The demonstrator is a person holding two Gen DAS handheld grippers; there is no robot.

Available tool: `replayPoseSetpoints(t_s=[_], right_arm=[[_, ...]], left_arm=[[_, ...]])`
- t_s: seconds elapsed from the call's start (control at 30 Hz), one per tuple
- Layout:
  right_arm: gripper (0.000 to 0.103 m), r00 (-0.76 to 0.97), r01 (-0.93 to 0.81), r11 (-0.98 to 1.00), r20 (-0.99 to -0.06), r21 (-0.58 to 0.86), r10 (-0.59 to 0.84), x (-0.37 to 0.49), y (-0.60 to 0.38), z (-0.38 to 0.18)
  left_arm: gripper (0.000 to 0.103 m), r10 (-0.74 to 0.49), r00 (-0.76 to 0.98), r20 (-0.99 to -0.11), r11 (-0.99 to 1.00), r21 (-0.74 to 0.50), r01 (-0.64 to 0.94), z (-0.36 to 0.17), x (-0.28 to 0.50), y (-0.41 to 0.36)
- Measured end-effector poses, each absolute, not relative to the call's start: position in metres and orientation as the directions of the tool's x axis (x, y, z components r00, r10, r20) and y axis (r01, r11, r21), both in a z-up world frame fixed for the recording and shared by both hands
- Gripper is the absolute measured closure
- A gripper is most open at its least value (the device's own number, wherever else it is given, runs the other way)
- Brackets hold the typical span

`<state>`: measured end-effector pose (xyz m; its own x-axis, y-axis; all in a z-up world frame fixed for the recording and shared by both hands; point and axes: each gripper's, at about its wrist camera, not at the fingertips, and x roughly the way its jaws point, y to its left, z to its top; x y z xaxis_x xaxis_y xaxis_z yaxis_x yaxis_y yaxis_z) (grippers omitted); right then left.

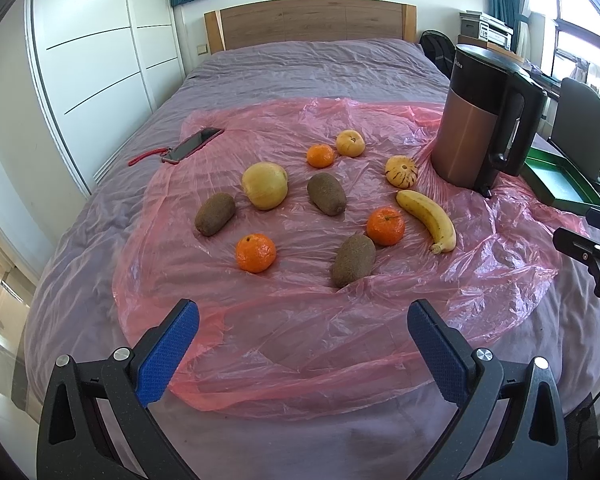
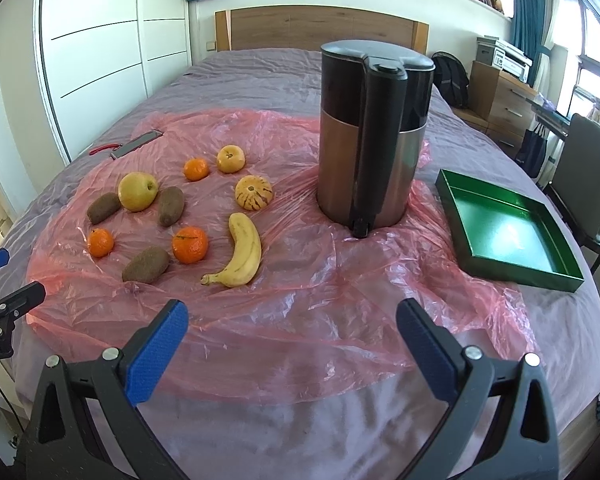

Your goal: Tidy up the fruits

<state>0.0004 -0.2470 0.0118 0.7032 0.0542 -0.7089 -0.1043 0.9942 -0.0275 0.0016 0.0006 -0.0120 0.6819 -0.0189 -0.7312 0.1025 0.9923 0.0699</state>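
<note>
Left of the kettle (image 2: 374, 136), on the pink plastic sheet (image 2: 300, 312): three kiwis, three tangerines, one banana (image 2: 240, 254), one apple (image 2: 137, 191), one striped melon (image 2: 253, 193), one smaller yellow fruit (image 2: 230, 159). Left tongs (image 1: 303, 328) and right tongs (image 2: 293, 322) gape wide, empty.

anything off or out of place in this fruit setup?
Yes: an electric kettle stands on the pink plastic sheet among the fruit, and a phone lies at the sheet's edge. The green tray holds no fruit. Nothing spilled or damaged.

A purple-sheeted bed (image 2: 260, 72) carries pink plastic sheeting (image 2: 308, 300), a green tray (image 2: 476, 256) and a phone (image 1: 192, 145).
</note>
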Motion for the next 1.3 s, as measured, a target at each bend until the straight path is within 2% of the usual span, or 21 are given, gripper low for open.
replayPoseSetpoints(t_s=[0.97, 1.3], right_arm=[[0.0, 0.687, -0.12, 0.993, -0.723, -0.011, 0.075, -0.0004, -0.245, 0.0048], [0.0, 0.7, -0.131, 0.991, -0.709, -0.004, 0.09, -0.002, -0.242, 0.0073]], left_arm=[[0.001, -0.035, 0.666, -0.745, 0.992, 0.054, 0.113, -0.0174, 0.0072, 0.0056], [0.001, -0.06, 0.656, -0.752, 0.984, 0.066, 0.166, -0.0203, 0.0075, -0.0009]])
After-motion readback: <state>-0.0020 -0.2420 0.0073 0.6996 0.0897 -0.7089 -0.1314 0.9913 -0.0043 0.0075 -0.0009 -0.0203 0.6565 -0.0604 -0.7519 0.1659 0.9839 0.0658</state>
